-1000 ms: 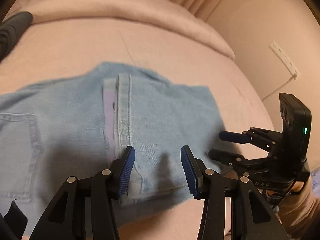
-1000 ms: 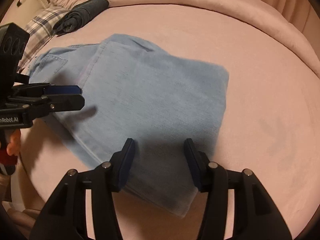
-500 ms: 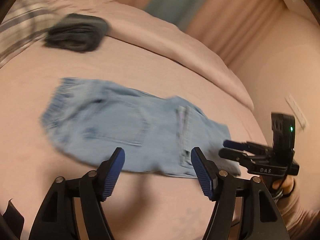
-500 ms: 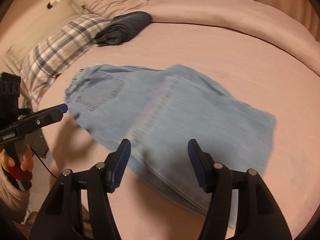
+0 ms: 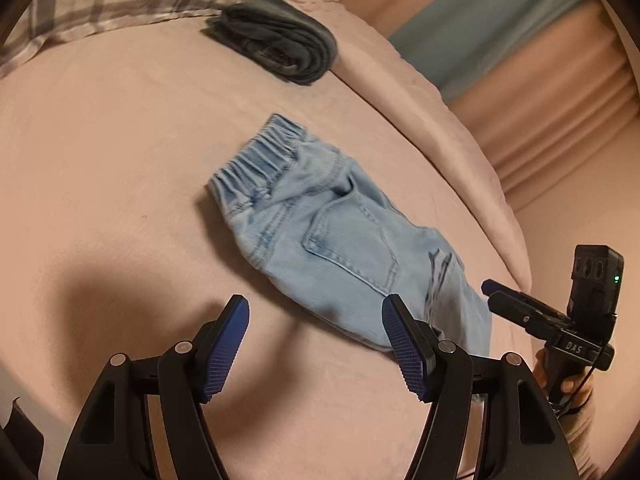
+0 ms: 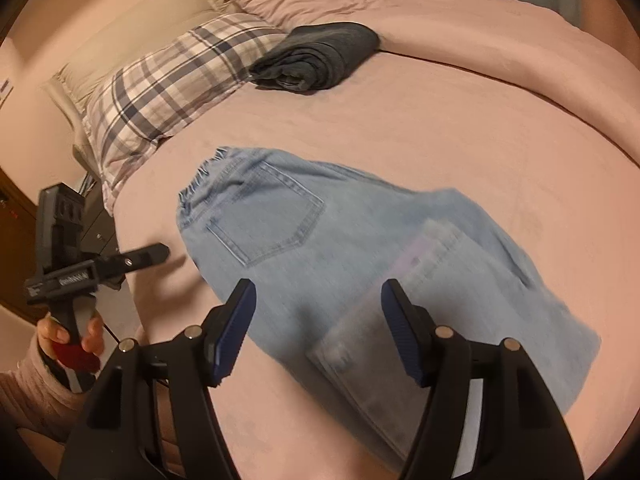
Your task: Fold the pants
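Note:
Light blue denim pants point(image 5: 332, 240) lie folded on the pink bed, elastic waistband at the far end, back pocket up. They also show in the right wrist view point(image 6: 360, 264), with a leg hem folded over near me. My left gripper point(image 5: 316, 344) is open and empty, held above the bed near the pants' near edge. My right gripper point(image 6: 318, 328) is open and empty, above the folded leg part. Each gripper shows in the other's view: the right one point(image 5: 492, 292) at the pants' right end, the left one point(image 6: 160, 254) left of the waistband.
A folded dark garment point(image 5: 280, 50) lies at the back of the bed, also in the right wrist view point(image 6: 316, 58). A plaid pillow point(image 6: 168, 88) sits at the left. The pink bedsheet point(image 5: 120, 160) spreads around. Curtains point(image 5: 540, 60) hang behind.
Both grippers have pulled back and up from the pants and opened wider. The views now take in the whole folded pants, the waistband and the pillow.

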A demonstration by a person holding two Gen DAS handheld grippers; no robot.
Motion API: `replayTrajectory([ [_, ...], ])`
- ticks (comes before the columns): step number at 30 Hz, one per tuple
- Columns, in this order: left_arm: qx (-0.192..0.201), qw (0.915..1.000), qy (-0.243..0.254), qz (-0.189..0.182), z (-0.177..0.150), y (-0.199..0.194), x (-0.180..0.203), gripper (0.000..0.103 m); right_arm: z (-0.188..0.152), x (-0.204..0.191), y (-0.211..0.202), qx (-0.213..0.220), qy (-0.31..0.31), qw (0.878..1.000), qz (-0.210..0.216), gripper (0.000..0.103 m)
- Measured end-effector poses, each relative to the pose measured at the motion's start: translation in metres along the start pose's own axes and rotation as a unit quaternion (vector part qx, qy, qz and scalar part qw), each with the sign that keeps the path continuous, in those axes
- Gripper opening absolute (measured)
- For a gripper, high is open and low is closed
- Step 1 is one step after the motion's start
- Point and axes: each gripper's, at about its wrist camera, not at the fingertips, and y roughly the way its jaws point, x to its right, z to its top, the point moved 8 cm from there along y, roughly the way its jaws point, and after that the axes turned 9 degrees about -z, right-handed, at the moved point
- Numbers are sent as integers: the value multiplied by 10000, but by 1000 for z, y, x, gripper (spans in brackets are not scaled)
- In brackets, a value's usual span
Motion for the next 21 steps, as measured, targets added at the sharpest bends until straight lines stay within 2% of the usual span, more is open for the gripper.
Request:
replayTrajectory([
  [4,95,9997,-227,-82,8,3,-8,68,30,-24,18,-13,-545,9983,185,67],
  [9,265,9987,-428,119,20,12,-27,68,81,-65,54,-162,-1111,9896,902,71],
  [15,267,9974,-658,100,22,24,-43,68,123,-92,110,-627,-1578,9764,1336,71],
  [21,223,9986,-469,66,29,30,-42,68,130,-108,154,-1333,-1850,9555,1869,72],
])
